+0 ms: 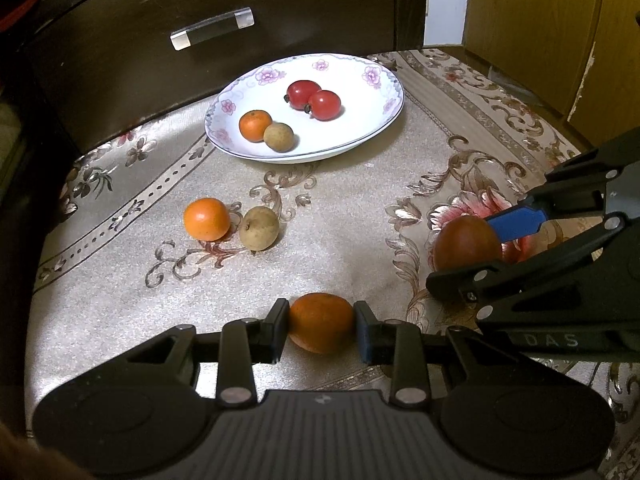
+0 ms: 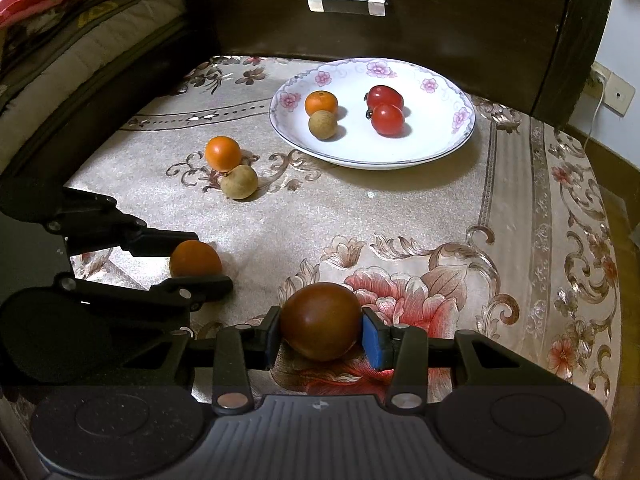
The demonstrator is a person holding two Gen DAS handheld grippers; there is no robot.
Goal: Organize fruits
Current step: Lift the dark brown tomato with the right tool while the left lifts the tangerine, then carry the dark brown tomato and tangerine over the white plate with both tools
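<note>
The left gripper has its jaws clamped on a small orange fruit, one pad pressed to each side of it, low over the patterned cloth that covers the worktop. Just to its right, the right gripper has its jaws clamped on a dark brownish-red fruit, held above the big red flower woven into the cloth; its right-hand finger carries a blue pad (seen clearly from both wrist cameras). Whether either fruit rests on the cloth or is lifted clear of it cannot be told. Farther back stands a white plate with pink flowers round its rim, and four fruits lie in it: two red tomatoes touching one another, and beside them a small orange touching a tan longan. Between the plate and the left gripper, on the bare cloth, a second small orange lies just beside a second tan longan; the two look to be touching or nearly so. Behind the plate rises a dark wooden drawer front with a clear bar handle. In the right wrist view, folded bedding lies along the far left edge.
</note>
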